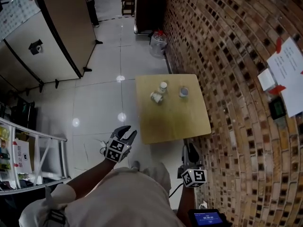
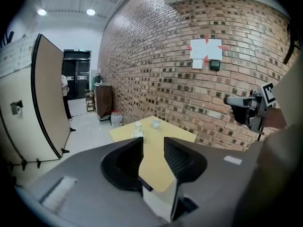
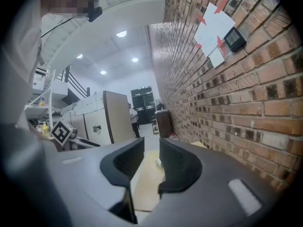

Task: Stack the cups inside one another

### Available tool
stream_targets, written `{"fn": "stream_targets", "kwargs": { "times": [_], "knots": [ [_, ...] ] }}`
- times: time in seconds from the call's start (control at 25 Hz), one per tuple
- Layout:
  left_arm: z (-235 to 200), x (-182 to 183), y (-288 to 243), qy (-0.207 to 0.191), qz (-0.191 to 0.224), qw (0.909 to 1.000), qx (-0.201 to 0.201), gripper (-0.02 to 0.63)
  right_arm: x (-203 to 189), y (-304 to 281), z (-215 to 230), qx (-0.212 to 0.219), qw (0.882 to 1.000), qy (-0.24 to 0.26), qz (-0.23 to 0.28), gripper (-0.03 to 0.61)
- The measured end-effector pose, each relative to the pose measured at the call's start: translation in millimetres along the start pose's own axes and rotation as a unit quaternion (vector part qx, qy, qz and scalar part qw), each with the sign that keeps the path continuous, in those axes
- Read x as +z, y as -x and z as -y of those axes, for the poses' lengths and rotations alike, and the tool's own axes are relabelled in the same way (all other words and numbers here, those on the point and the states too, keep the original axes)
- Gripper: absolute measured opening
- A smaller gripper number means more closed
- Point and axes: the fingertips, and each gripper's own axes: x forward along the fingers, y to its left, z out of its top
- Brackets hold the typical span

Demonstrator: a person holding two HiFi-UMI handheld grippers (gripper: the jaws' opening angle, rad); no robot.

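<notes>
We are holding our left gripper (image 1: 129,135) (image 2: 153,143) in the air at eight o'clock of the table (image 1: 180,122). Its jaws are standing well apart, gripping and touching nothing. Our right gripper (image 1: 190,151) (image 3: 151,145) is hovering at five o'clock of the table, just off the near edge. Its jaws are leaving a narrower gap, and nothing is sitting between them either. The cups are resting on the table's far half. Two cups (image 1: 159,92) are sitting just beside each other, and a third cup (image 1: 183,92) is standing apart at their three o'clock.
</notes>
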Motion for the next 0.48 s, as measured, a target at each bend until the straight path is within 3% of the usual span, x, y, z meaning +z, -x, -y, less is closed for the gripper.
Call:
{"fn": "stream_targets", "kwargs": {
  "times": [0.36, 0.48],
  "knots": [
    [14.8, 17.0, -83.7, -0.009, -0.037, 0.9993, 0.002, 0.161, 4.6, -47.8, 81.2, 0.005, 1.000, -0.002, -0.023, 0.089],
    [18.7, 36.4, -105.3, -0.014, -0.050, 0.9984, 0.021, 0.167, 28.7, -71.6, 105.0, 0.027, 0.999, 0.004, -0.023, 0.083]
  ]
}}
